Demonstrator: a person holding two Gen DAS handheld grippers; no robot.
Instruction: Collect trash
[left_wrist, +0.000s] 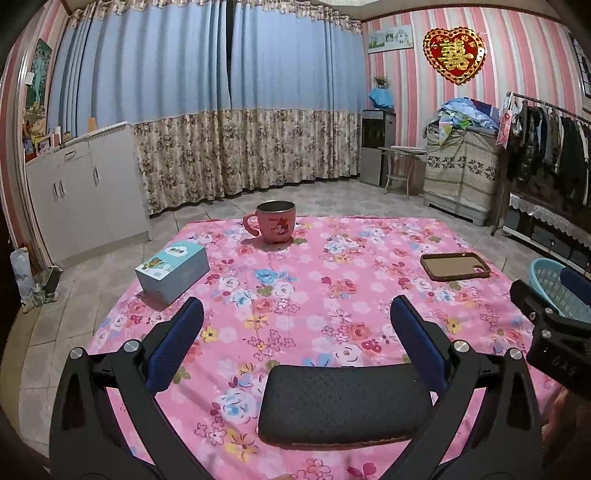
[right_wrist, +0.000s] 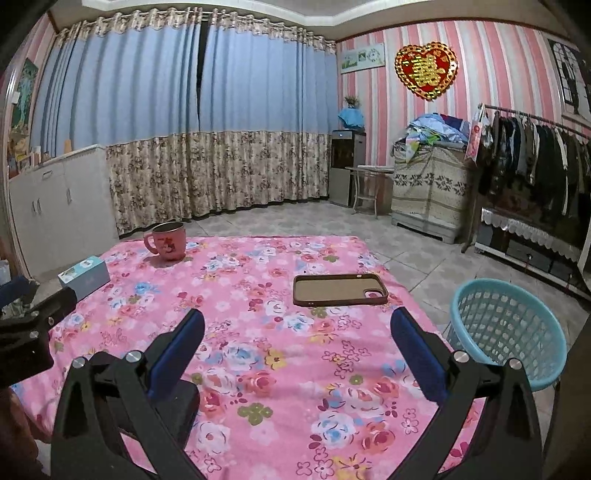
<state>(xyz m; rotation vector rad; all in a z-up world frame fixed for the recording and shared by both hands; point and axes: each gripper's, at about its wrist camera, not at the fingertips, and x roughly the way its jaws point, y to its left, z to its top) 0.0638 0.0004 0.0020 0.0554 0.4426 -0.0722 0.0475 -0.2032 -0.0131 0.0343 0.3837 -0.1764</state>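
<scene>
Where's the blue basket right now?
The blue basket stands on the floor off the table's right edge in the right wrist view, just beyond the phone case.

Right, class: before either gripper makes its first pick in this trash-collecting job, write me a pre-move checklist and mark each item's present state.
1. Left gripper jaws open and holding nothing: ok.
2. Right gripper jaws open and holding nothing: ok.
3. Blue basket upright, mouth unobstructed, beside the table's right edge: ok.
4. Candidates located on the floral cloth: small box, phone case, black pad: ok.
5. Which of these counts as trash: cannot tell.
6. Pink mug stands clear of both grippers: ok.
</scene>
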